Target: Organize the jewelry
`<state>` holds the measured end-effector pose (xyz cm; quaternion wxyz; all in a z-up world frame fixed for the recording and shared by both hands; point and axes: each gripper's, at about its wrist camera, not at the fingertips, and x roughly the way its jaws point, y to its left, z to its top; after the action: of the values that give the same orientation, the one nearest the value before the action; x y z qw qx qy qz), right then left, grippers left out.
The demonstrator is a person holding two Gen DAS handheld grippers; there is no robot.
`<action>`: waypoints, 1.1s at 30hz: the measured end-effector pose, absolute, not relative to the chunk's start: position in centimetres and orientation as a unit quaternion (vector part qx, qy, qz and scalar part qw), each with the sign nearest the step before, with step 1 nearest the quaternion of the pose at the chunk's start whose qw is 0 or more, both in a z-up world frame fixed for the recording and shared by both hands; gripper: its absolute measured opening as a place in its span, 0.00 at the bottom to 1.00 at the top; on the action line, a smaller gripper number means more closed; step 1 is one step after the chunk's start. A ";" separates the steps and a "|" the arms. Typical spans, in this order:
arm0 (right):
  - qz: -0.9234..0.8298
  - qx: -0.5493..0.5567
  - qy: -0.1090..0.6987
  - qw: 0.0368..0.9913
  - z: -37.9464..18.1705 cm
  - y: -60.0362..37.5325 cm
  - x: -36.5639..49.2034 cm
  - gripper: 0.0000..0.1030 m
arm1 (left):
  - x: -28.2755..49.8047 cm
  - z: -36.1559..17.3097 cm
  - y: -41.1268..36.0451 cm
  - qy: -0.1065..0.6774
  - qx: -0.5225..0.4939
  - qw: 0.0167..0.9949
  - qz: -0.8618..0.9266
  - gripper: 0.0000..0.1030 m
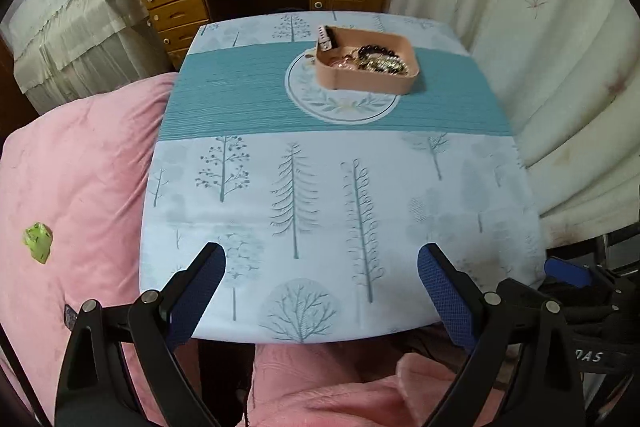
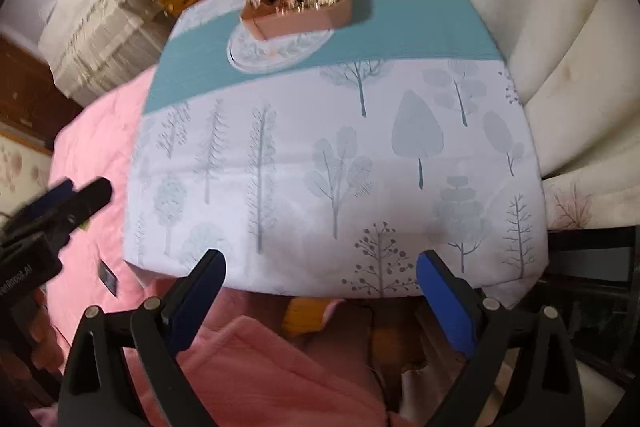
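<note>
- We see both the left gripper [image 1: 320, 267] and the right gripper [image 2: 320, 273] with jaws spread wide, holding nothing.
- Pink tray [image 1: 366, 77] of jewelry [image 1: 380, 61] sits upper centre on the counter [image 1: 320, 187].

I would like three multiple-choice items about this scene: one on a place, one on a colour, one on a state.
1. Where does the tray stand?
A. on the pink quilt
B. on the teal band of the tablecloth
C. on the wooden desk

2. What colour is the tray?
A. pink
B. green
C. black

3. How is the left gripper?
A. shut on a bracelet
B. shut on nothing
C. open, holding nothing

Answers: 1 B, it sits on the teal band, partly over the round print. 2 A, its walls are pink. 3 C, its blue pads stand wide apart with only cloth behind.
</note>
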<state>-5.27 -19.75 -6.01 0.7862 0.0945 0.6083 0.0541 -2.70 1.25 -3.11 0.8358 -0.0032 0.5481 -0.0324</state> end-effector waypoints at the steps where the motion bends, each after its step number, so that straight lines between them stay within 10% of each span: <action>1: 0.052 0.100 0.603 0.790 -5.5 -19.8 -5.4 0.94 | -3.0 -2.7 1.1 0.540 0.002 0.841 -0.030 0.93; 33: 0.061 0.029 0.491 0.868 0.1 -16.7 -6.5 1.00 | -5.1 -0.8 0.8 0.480 0.009 0.877 0.022 0.99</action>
<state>-6.50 -16.67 0.13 0.8685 0.0291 0.4911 0.0610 -5.07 0.77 -0.79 0.8771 0.0093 0.4796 0.0221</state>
